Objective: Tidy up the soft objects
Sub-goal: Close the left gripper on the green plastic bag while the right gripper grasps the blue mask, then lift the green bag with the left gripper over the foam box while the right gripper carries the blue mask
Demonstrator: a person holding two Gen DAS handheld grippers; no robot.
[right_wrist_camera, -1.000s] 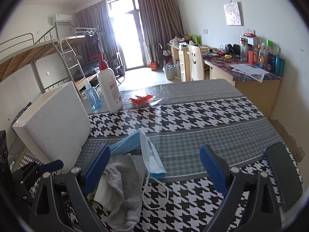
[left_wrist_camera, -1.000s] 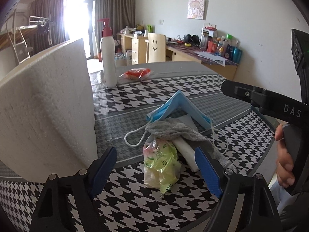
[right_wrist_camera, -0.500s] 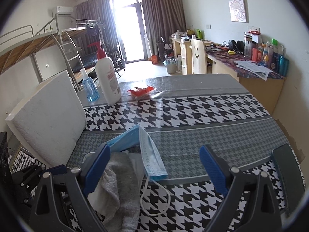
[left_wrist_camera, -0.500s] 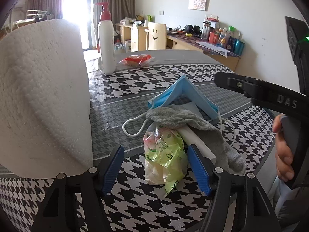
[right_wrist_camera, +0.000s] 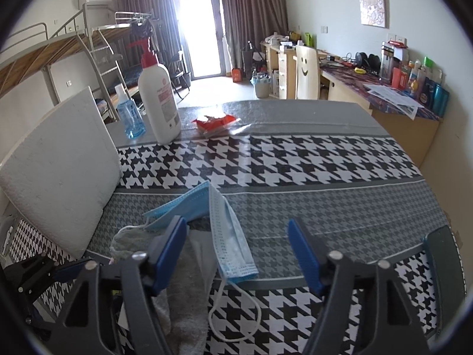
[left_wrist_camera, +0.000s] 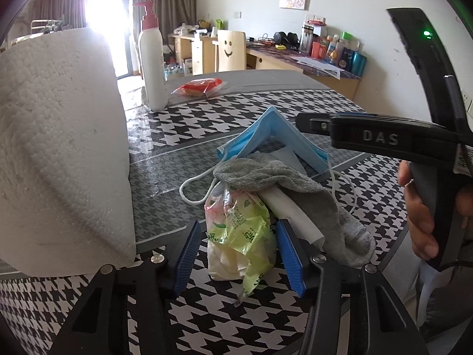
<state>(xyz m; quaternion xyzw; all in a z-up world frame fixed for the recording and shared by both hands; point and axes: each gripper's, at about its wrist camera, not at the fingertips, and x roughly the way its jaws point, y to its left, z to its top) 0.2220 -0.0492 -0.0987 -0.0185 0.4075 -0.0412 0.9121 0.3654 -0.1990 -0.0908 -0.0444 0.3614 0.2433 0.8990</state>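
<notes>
A pile of soft things lies on the houndstooth table: a green tissue pack (left_wrist_camera: 239, 236), a grey sock (left_wrist_camera: 275, 177), a blue face mask (left_wrist_camera: 278, 136) and white paper (left_wrist_camera: 283, 204). My left gripper (left_wrist_camera: 239, 254) is open with its blue pads on either side of the tissue pack, close to its sides. My right gripper (right_wrist_camera: 236, 254) is open above the mask (right_wrist_camera: 227, 236) and sock (right_wrist_camera: 189, 281); its body also shows in the left wrist view (left_wrist_camera: 384, 139).
A white foam block (left_wrist_camera: 59, 148) stands close on the left. A white pump bottle (left_wrist_camera: 152, 59), a blue bottle (right_wrist_camera: 130, 118) and a red packet (left_wrist_camera: 201, 85) sit at the far side. The table's edge (right_wrist_camera: 452, 236) is near on the right.
My left gripper moved forward and narrowed around the tissue pack. My right gripper moved slightly forward over the mask and narrowed a little.
</notes>
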